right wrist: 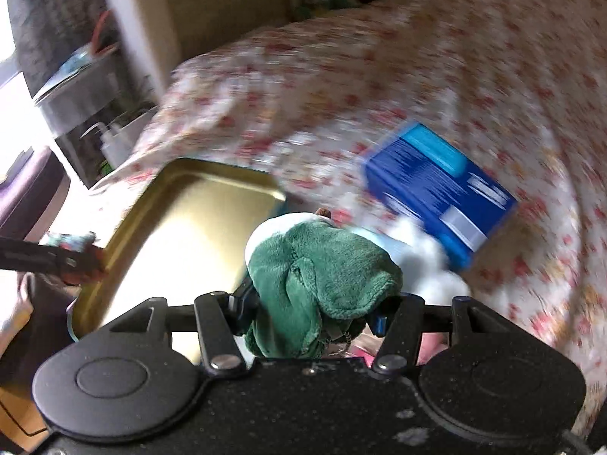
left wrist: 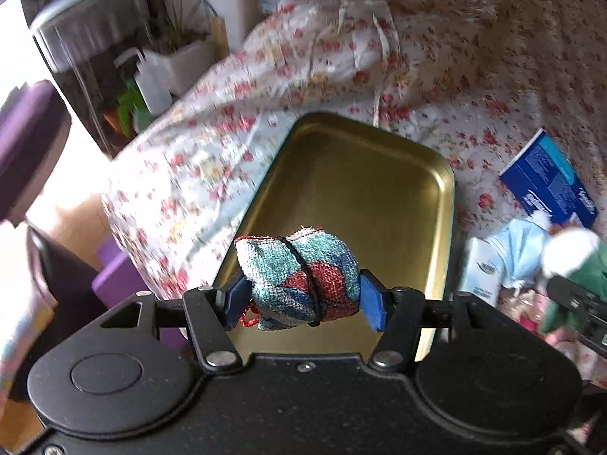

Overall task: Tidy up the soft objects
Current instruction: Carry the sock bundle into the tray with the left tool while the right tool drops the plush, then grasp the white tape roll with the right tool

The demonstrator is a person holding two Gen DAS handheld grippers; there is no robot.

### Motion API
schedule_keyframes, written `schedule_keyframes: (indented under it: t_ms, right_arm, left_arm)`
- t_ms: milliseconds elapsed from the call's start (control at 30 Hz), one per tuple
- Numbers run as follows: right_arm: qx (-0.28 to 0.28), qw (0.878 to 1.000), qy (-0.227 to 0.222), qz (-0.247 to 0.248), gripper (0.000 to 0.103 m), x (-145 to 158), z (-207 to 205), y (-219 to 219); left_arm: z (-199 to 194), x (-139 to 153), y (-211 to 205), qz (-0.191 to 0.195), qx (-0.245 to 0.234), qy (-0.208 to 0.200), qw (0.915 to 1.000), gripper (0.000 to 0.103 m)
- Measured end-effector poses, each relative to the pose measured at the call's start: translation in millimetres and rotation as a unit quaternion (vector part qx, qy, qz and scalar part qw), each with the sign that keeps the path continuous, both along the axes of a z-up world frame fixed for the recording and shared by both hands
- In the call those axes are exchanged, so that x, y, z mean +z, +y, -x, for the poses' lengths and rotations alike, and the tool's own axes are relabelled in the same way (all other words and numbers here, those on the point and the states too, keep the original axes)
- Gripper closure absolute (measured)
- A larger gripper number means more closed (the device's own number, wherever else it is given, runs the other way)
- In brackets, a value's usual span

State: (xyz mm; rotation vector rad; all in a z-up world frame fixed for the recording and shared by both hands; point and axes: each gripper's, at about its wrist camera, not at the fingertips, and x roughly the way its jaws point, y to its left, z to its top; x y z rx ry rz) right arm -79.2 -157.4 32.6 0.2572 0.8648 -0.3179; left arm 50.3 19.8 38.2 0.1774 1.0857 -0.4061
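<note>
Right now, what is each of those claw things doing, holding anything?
Left gripper: closed on a rolled multicolour cloth.
Right gripper: closed on a green plush toy.

Daylight from left, blown-out glare, heavy motion blur, fisheye warp.

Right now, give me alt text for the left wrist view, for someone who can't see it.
The left gripper holds a bundled striped cloth above a gold tray on a floral bedspread. A blue box lies to the right, and the right gripper's green plush shows at the edge.
</note>
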Motion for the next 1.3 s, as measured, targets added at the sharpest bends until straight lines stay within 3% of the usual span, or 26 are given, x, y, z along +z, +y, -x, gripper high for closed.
schedule_keyframes:
  t_ms: [100, 233, 333, 400, 567, 1000, 1300]
  right_arm:
    - [0.022, 1.0, -0.002, 0.009, 0.048, 12.1, -22.0, 21.6]
    - [0.036, 0.999, -0.005, 0.005, 0.047, 21.1, -51.4, 39.2]
    - [0.038, 0.999, -0.009, 0.002, 0.04, 25.8, -71.1, 47.2]
    - [0.035, 0.999, -0.016, 0.001, 0.029, 29.0, -77.2, 49.8]
    - [0.03, 0.999, -0.023, -0.004, 0.029, 34.7, -82.9, 52.8]
    - [-0.005, 1.0, -0.015, 0.008, 0.025, 23.7, -37.3, 26.0]
    - [-0.056, 0.998, 0.012, 0.032, 0.017, -2.2, 31.4, -17.3]
  left_arm:
    - [-6.3, -3.7, 8.0, 0.02, 0.006, 0.029, 0.9994, 0.046]
    - [-5.5, 2.4, 13.7, 0.028, 0.003, 0.025, 0.9993, 0.044]
    - [-4.6, 3.7, 11.3, 0.01, 0.004, 0.01, 0.9999, 0.04]
    - [-4.6, 3.9, 11.9, 0.005, 0.001, 0.007, 1.0, 0.038]
    - [-3.8, 6.0, 10.6, 0.009, -0.007, 0.007, 0.9999, 0.034]
    - [4.4, 4.9, 6.0, 0.008, -0.013, 0.006, 0.9999, 0.032]
    - [34.6, -1.4, -23.0, -0.004, -0.071, 0.008, 0.9974, 0.032]
